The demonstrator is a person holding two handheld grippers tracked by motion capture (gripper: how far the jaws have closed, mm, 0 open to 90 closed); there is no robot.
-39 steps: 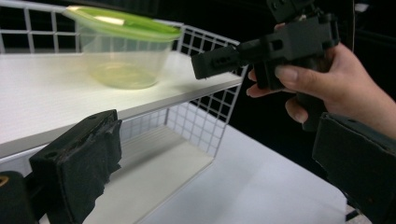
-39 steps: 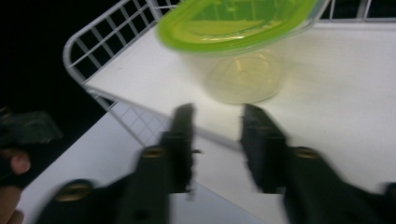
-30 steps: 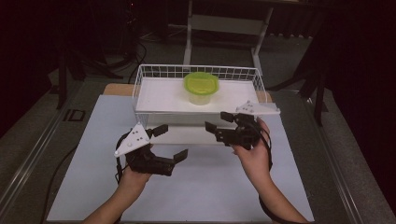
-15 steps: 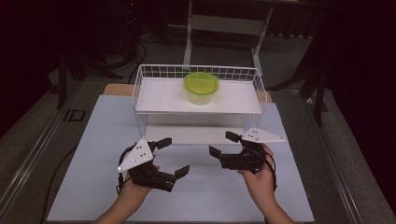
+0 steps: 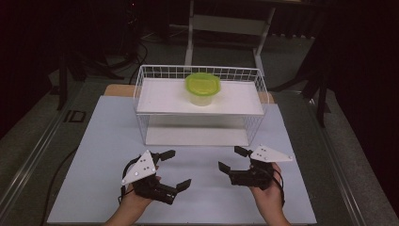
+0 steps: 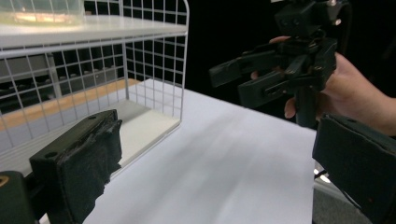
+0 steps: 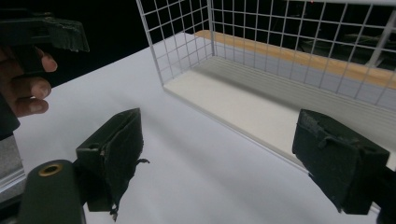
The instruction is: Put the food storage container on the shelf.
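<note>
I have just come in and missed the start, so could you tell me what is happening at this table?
A person holds a gripper in each hand over the white table, in front of a wire rack. The left gripper and the right gripper both have their jaws open with nothing between them. A tub with a green lid sits on the rack's upper shelf, and neither gripper touches it.

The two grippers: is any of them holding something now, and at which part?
Nothing is held. The left gripper and the right gripper both stand open with empty jaws above the white table. The green-lidded container sits untouched on the wire rack.
</note>
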